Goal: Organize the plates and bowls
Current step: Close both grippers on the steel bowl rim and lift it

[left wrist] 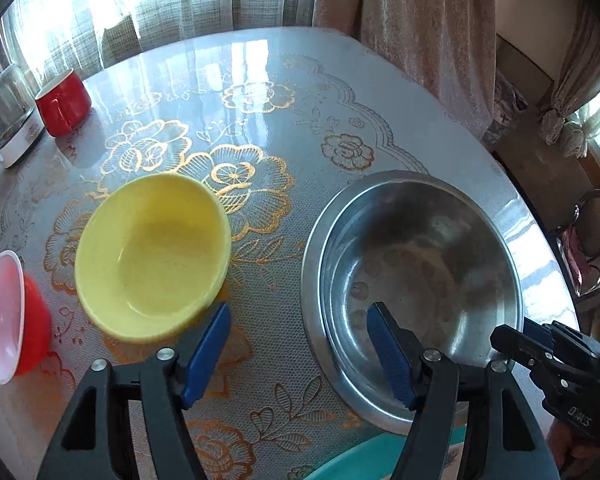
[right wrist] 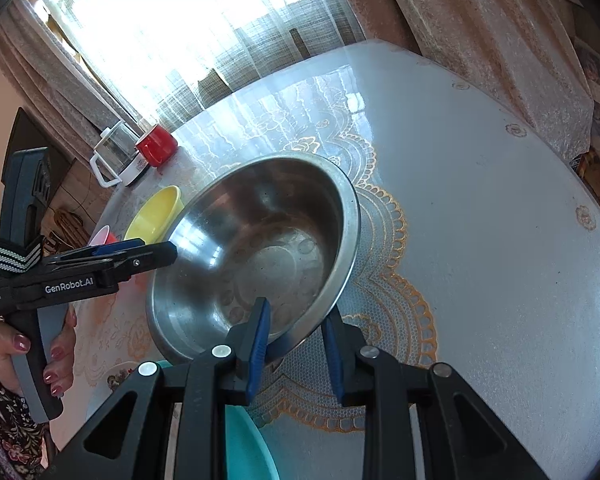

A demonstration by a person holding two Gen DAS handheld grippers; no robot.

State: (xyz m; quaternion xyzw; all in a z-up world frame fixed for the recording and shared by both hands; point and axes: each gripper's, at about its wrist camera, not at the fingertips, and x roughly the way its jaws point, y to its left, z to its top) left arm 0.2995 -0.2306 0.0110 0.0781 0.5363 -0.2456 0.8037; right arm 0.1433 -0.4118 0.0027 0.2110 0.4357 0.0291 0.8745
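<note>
Steel bowl (right wrist: 268, 248) tilted on counter (right wrist: 480, 220), near rim pinched in right tongs (right wrist: 296, 324). Thin, stiff, slick, light; best taken by rim lip. Left tongs (left wrist: 300, 344) released, empty, between steel bowl and yellow bowl (left wrist: 152, 256).

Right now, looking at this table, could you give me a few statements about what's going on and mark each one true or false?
1. The right gripper has its fingers closed on the rim of the metal bowl. True.
2. The yellow bowl sits inside the metal bowl. False: it rests beside it on the table.
3. The left gripper holds the yellow bowl. False: its fingers are open and hold nothing.
4. A red mug stands next to a glass jug. True.
</note>
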